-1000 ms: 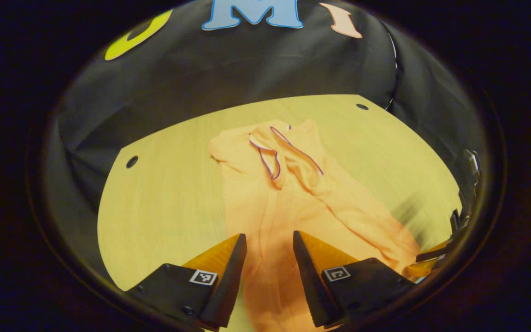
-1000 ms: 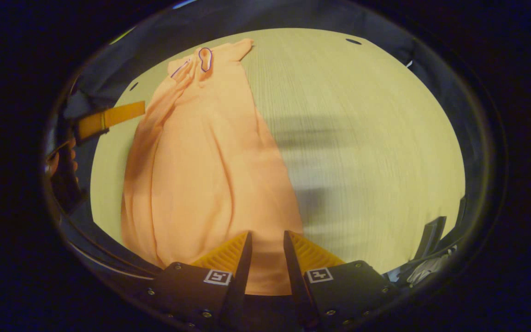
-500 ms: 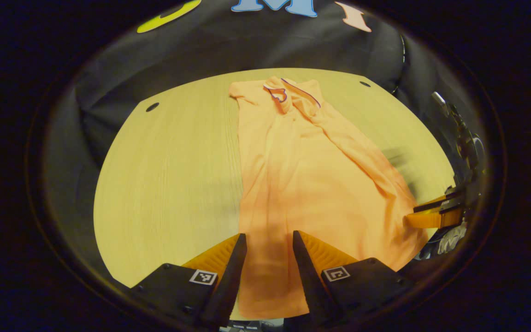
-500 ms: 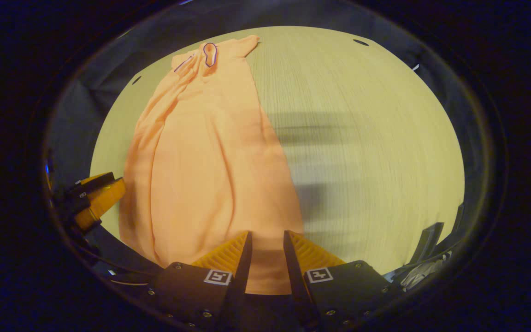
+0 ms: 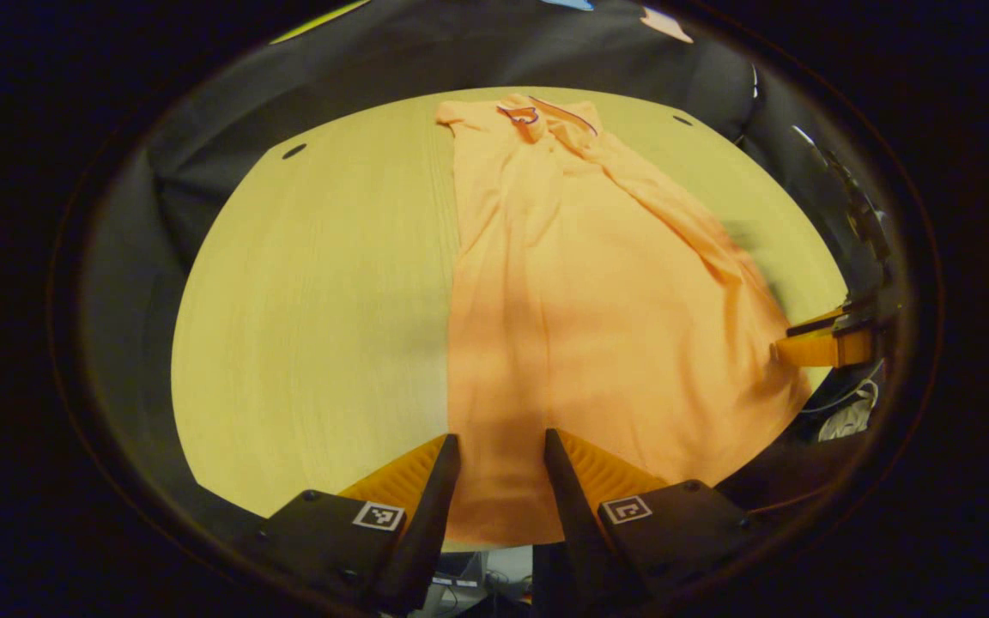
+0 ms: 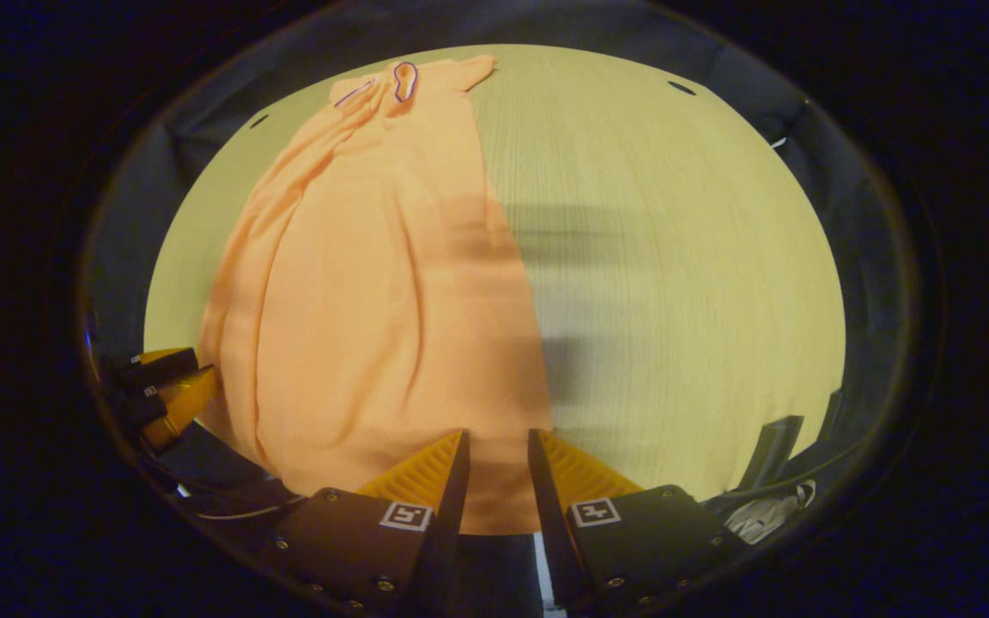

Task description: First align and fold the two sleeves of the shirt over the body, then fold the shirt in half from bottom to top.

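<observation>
Shirt (image 5: 597,300) lies flat on the worktop (image 5: 314,300), sleeves folded in. Both tools, left (image 5: 501,451) and right (image 6: 497,446), hover apart at its hem. Right gripper view catches the bare side (image 6: 675,257).

One shirt (image 5: 597,292), one table (image 5: 306,300), two hand-held grippers.

The left hand-held gripper (image 5: 501,468) has two wedge-shaped fingers (image 5: 426,481) with ribbed inner faces. Each finger sits on a black angular block with small round screws, and each block carries a small square marker in black and white. The right hand-held gripper (image 6: 499,468) has the same build: ribbed wedge fingers (image 6: 434,472), black blocks with screws, and one square marker on each block. Near the right gripper's base, thin cables and a black bracket are visible at the lower right.
</observation>
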The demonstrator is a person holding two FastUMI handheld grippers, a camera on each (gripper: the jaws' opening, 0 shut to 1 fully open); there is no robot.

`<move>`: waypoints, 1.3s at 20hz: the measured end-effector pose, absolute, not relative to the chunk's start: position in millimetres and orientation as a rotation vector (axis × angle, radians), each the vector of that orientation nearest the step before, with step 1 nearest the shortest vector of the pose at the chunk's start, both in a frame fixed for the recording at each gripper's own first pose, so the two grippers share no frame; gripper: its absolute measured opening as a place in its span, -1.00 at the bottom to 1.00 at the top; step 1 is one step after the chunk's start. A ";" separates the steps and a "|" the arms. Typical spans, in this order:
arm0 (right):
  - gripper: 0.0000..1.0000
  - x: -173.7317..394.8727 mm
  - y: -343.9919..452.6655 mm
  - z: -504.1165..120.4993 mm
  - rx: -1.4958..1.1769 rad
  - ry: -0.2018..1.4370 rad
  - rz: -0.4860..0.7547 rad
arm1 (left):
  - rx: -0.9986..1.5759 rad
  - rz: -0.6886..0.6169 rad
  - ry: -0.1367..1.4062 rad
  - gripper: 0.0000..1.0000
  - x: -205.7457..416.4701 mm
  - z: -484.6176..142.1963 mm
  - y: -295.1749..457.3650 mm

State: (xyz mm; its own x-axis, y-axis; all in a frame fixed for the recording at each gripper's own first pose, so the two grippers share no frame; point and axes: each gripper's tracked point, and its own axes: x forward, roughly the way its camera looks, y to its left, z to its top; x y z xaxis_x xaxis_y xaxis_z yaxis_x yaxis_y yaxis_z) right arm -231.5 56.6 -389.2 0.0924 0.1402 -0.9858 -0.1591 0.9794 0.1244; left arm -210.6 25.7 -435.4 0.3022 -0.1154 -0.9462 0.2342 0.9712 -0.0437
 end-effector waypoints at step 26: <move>-0.68 -243.2 43.2 -393.4 -0.148 1.524 0.135 | 0.129 -0.212 1.308 -0.43 -208.5 -440.6 19.0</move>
State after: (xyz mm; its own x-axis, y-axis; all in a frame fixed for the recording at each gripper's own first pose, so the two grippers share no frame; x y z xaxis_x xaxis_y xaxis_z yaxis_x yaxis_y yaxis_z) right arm -243.2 43.2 -393.4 0.0429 -0.0042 -0.9991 -0.1798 0.9836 -0.0118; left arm -208.5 19.0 -440.6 0.2443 -0.0819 -0.9662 0.2270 0.9736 -0.0252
